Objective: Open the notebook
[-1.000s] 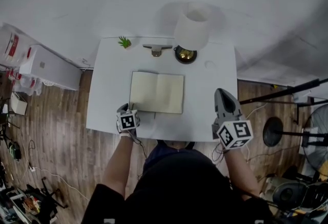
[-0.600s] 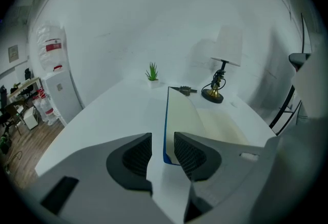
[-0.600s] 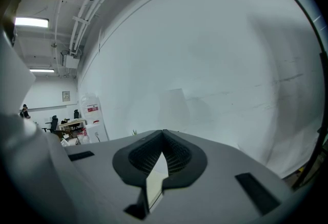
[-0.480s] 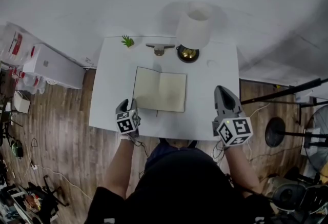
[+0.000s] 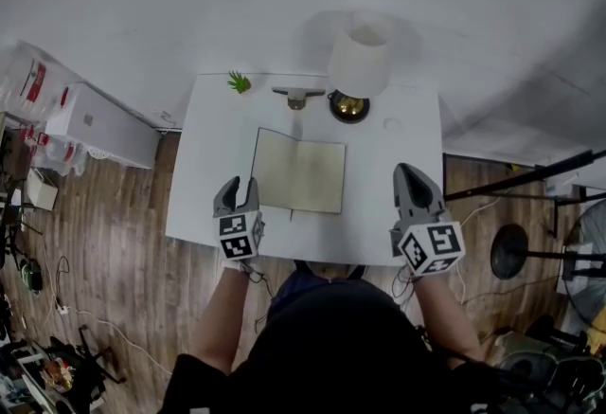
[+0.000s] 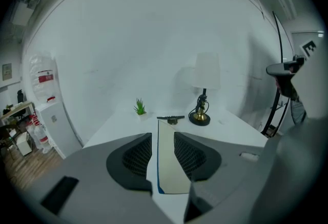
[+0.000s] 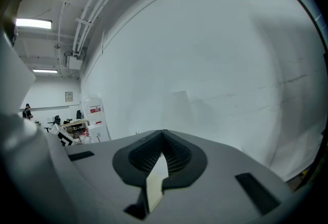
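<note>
On the desk (image 5: 402, 218) the notebook (image 5: 299, 176) is lying open, just beyond the left gripper (image 5: 237, 188), whose fingers are gaping, empty. The right gripper (image 5: 408, 173) is clenching its fingers on nothing. Best be drawing both clear without brushing the pages.

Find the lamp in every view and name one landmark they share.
Head view: lamp, upper middle, just beyond the notebook.
Left gripper view: lamp, just right of centre.
Right gripper view: only a faint pale shape mid-frame, perhaps its shade; cannot tell.
Shared landmark: red-labelled container, at the left in each.
</note>
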Motion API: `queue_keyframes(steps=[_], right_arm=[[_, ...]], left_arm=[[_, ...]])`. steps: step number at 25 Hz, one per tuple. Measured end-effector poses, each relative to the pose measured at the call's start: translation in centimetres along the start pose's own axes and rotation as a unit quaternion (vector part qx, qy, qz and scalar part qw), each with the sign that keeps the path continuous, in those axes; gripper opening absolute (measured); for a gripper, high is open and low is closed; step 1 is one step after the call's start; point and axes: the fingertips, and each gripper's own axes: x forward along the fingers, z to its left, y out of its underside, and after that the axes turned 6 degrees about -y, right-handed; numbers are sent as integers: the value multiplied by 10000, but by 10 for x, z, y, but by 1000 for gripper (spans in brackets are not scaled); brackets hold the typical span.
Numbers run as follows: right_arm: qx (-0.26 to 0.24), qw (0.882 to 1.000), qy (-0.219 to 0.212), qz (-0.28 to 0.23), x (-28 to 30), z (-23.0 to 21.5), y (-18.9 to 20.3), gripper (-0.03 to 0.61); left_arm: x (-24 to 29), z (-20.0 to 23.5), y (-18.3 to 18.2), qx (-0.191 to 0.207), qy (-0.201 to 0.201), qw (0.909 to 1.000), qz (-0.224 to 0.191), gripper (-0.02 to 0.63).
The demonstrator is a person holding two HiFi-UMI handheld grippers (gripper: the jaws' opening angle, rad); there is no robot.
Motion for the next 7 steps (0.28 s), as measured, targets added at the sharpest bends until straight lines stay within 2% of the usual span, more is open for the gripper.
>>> queue_keyframes(steps=[7], right_arm=[[-120,9999,-8,-104,-2,8,-13,3]], left_arm=[[-38,3,-80,-156,173,9953,-938,132]])
